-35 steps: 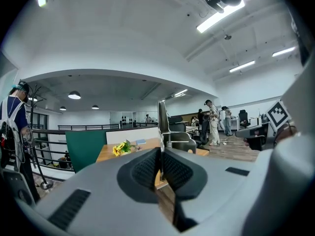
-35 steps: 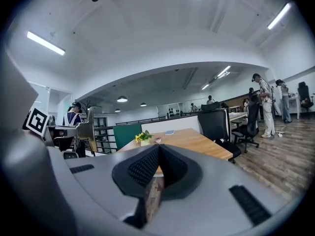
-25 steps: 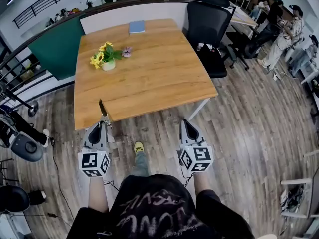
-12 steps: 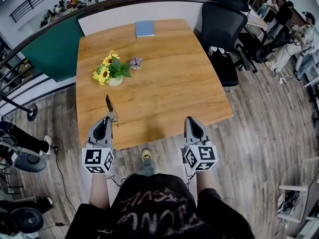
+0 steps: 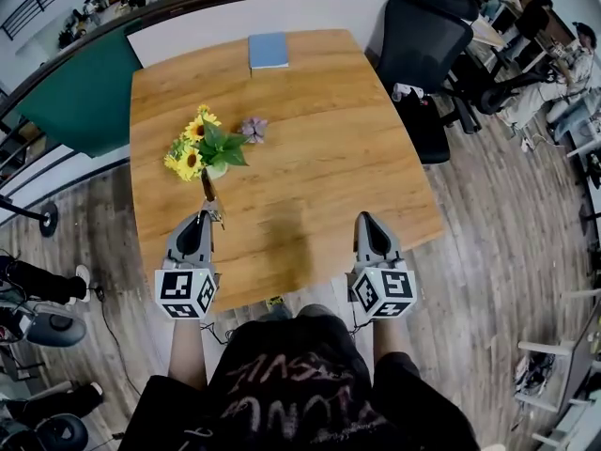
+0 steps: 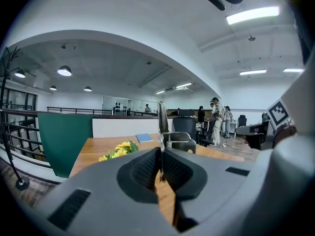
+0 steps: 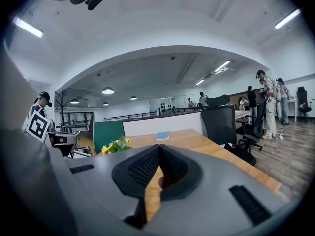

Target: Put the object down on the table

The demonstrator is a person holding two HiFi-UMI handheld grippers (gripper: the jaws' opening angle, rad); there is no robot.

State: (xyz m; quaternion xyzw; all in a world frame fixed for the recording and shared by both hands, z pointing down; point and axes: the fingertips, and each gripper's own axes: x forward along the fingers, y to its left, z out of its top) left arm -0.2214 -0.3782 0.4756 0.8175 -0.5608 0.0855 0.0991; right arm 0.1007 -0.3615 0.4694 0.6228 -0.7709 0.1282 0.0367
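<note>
While the left gripper fingers clench the thin metal tool, its length projects forward over the worktop; the right gripper is closed, empty.

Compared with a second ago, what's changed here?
The person stepped up to the table: left gripper and right gripper moved forward from over the floor to above its near edge. The left stays shut on the thin metal tool, the right shut, empty. The flowers and blue book are unmoved.
</note>
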